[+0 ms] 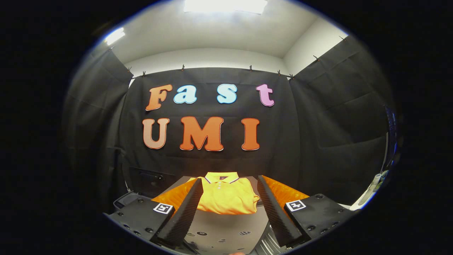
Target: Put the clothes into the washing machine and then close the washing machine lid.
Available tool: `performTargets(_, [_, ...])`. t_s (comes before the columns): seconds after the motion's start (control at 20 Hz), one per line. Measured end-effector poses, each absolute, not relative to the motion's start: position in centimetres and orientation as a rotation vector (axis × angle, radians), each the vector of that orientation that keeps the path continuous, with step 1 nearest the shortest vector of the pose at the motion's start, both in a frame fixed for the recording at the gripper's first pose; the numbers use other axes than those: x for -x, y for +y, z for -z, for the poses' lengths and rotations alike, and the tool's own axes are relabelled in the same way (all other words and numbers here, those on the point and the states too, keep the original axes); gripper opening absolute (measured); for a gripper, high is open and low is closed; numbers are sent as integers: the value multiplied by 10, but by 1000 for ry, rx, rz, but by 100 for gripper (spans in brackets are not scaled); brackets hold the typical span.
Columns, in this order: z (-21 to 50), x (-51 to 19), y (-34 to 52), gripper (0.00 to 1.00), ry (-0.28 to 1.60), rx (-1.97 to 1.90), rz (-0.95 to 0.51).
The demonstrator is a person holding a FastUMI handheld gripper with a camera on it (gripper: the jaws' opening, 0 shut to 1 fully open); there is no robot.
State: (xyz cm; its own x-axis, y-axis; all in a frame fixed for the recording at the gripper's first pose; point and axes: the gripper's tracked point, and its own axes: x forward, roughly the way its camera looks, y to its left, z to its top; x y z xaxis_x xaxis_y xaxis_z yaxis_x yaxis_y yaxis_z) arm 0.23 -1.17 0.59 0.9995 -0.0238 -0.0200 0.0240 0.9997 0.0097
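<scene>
A folded yellow polo shirt (226,194) lies on the grey top of the washing machine (226,226), its collar toward the black back wall. My gripper (230,191) is open, and its two fingers stand apart on either side of the shirt's near part. The fingertips (198,184) hover at about the shirt's height and nothing is pressed between them. The machine's top carries small printed symbols just below the shirt. Whether the lid is open or shut cannot be made out.
Black cloth walls close the booth behind and on both sides. A dark box-like object (148,182) sits at the back left of the machine. A pale object (371,189) stands off to the right near a bluish edge.
</scene>
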Motion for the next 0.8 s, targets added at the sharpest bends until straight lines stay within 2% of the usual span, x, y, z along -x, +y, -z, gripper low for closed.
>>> performTargets(0.4, [-4, -55, 2, 100, 85, 14, 0])
performTargets(0.8, [41, -200, 42, 100, 330, 72, -76])
